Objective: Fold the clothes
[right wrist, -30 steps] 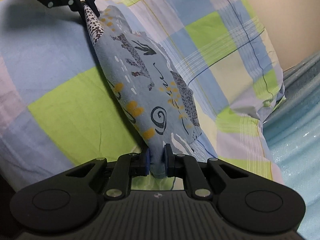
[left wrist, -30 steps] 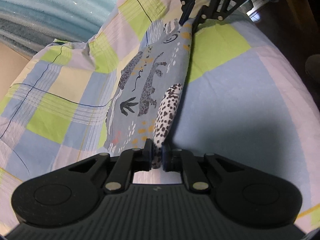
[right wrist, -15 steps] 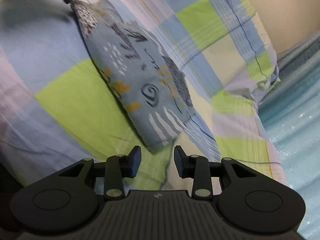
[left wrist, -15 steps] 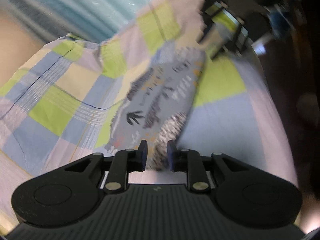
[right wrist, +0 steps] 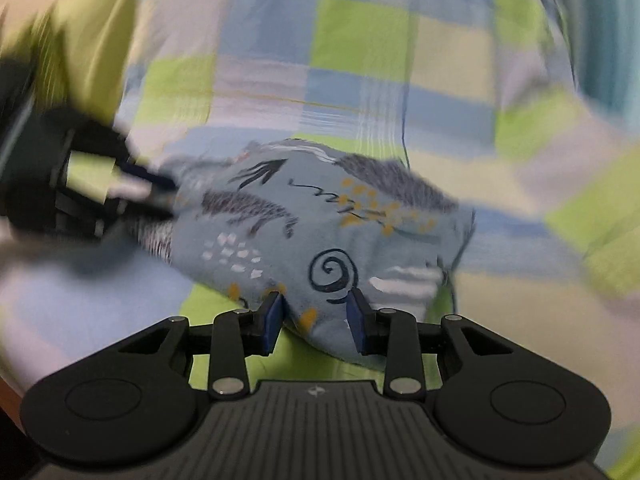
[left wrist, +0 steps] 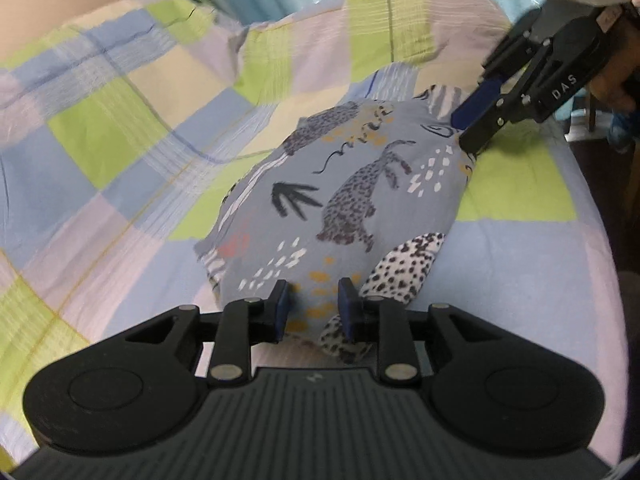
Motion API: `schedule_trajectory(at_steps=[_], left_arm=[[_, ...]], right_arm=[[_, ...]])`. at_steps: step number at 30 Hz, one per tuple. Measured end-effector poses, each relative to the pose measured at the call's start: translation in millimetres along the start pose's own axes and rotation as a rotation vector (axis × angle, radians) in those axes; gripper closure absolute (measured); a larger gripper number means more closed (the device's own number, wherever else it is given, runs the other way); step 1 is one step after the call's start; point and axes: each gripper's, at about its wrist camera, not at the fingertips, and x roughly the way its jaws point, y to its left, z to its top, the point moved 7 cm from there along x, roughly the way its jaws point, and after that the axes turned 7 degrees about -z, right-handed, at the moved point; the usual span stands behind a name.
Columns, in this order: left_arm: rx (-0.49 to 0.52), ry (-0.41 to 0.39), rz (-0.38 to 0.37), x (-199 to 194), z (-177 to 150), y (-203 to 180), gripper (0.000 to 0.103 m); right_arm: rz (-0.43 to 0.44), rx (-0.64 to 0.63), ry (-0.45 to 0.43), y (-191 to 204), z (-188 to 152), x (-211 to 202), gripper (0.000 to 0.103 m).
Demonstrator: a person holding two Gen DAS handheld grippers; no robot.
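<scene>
Now both tools gape: left tool (left wrist: pixel 312 308) and right tool (right wrist: pixel 316 320) straddle the folded blue leopard-print cloth (left wrist: pixel 344 200) mid-frame on the checked bedsheet (left wrist: pixel 120 128).

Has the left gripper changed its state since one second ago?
Yes. The left gripper was shut on the garment then; now its jaws stand open around the near edge, and the garment lies on the checked sheet.

The black right gripper (right wrist: pixel 314 320) stands parted around the near edge of a folded blue animal-print cloth (right wrist: pixel 320 224) lying on a green, blue and lilac checked bedsheet (right wrist: pixel 360 52); the blurred left gripper (right wrist: pixel 156 188) meets its far-left corner.
</scene>
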Motion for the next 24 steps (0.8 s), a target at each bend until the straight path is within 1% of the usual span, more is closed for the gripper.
schedule_trajectory(at_steps=[1, 5, 8, 9, 11, 14, 16, 18, 19, 20, 23, 24], left_arm=[[-0.014, 0.007, -0.004, -2.0, -0.6, 2.4, 0.077], [-0.028, 0.038, -0.020, -7.6, -1.5, 10.0, 0.072], [-0.102, 0.029, -0.017, -16.8, -1.2, 23.7, 0.072], [-0.127, 0.026, -0.015, -19.8, -1.1, 28.4, 0.073], [-0.193, 0.009, -0.009, -21.8, 1.6, 41.2, 0.073], [-0.379, -0.005, -0.041, -10.1, 3.3, 66.1, 0.073], [-0.527, 0.011, -0.107, 5.6, -0.8, 81.0, 0.073], [-0.680, -0.005, -0.162, 17.5, -7.2, 95.4, 0.074], [-0.755, -0.013, -0.190, 23.3, -10.1, 102.7, 0.077], [-0.815, -0.021, -0.216, 27.2, -12.2, 108.2, 0.077], [-0.979, -0.029, -0.290, 36.8, -21.9, 120.3, 0.079], [-1.028, -0.033, -0.309, 39.3, -25.6, 124.1, 0.086]], right_arm=[[0.014, 0.036, 0.001, -6.7, -0.7, -0.1, 0.080], [0.021, 0.146, -0.002, -23.6, -5.0, -7.8, 0.080], [-0.017, 0.162, -0.018, -25.6, -4.6, -13.3, 0.075], [-0.024, 0.186, -0.035, -26.2, -3.3, -16.9, 0.075], [-0.005, 0.239, -0.093, -28.9, 2.1, -23.8, 0.075], [-0.010, 0.283, -0.137, -36.1, 8.8, -25.4, 0.074], [-0.011, 0.335, -0.143, -44.4, 11.4, -24.0, 0.069], [-0.007, 0.388, -0.140, -53.1, 11.9, -20.5, 0.069], [-0.006, 0.409, -0.138, -57.0, 11.6, -18.2, 0.069], [-0.008, 0.420, -0.136, -60.0, 11.1, -15.5, 0.069], [-0.035, 0.408, -0.122, -63.9, 10.4, -9.0, 0.069], [-0.039, 0.404, -0.121, -63.9, 10.5, -7.9, 0.068]])
